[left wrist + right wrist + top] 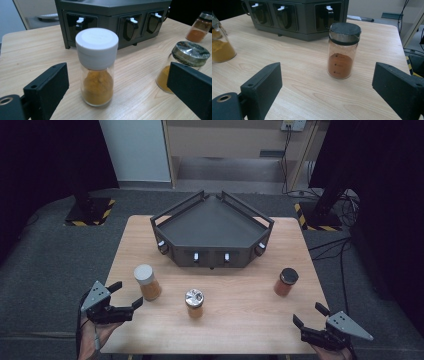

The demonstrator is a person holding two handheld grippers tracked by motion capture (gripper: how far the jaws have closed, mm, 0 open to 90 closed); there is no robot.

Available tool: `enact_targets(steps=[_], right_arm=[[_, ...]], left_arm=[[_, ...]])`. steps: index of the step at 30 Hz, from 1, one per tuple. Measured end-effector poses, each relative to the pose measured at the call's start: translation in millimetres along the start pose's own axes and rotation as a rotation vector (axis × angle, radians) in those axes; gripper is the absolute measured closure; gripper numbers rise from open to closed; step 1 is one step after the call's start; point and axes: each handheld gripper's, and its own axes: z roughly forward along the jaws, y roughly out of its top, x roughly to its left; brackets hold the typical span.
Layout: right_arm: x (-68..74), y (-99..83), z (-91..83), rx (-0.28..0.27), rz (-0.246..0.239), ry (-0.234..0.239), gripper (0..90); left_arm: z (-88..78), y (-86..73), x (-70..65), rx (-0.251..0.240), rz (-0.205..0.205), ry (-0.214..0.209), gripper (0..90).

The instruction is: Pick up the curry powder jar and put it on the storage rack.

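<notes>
At the table's near left corner I have my left gripper (121, 296) resting low with its jaws spread wide and nothing between them, lined up on the white-capped jar (147, 281), which stands upright just ahead of it, apart from both jaws. I judge it sits there so one short push forward will bracket the glass. That jar is roughly half full of yellow-orange powder, heaped a little in the left gripper view (97, 65). Next along, near the middle of the front edge, the silver-lidded jar (194, 302) holds a shallower layer of similar yellow powder. Behind both, the dark rack (212, 227) stands at the back of the wooden table (240, 320), its top tray bare and its front clips unfilled, probably where the jars belong. Further right, the black-lidded jar (286, 281) holds rust-red powder to about half height. My right gripper (310, 315) waits at the near right corner, likewise released and empty, pointed at that jar (342, 50).
</notes>
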Motion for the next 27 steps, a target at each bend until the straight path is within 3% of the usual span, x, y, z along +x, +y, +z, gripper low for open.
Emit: enact_targets(steps=[13, 27], right_arm=[[-0.2, -0.3, 0.4, 0.000, 0.007, -0.001, 9.2], [-0.7, -0.5, 0.7, -0.001, 0.010, 0.000, 9.2]], left_arm=[[16.9, 29.0, 16.3, 0.041, 0.039, -0.026, 3.6], [39.5, 39.6, 33.1, 0.077, 0.046, -0.061, 4.9]])
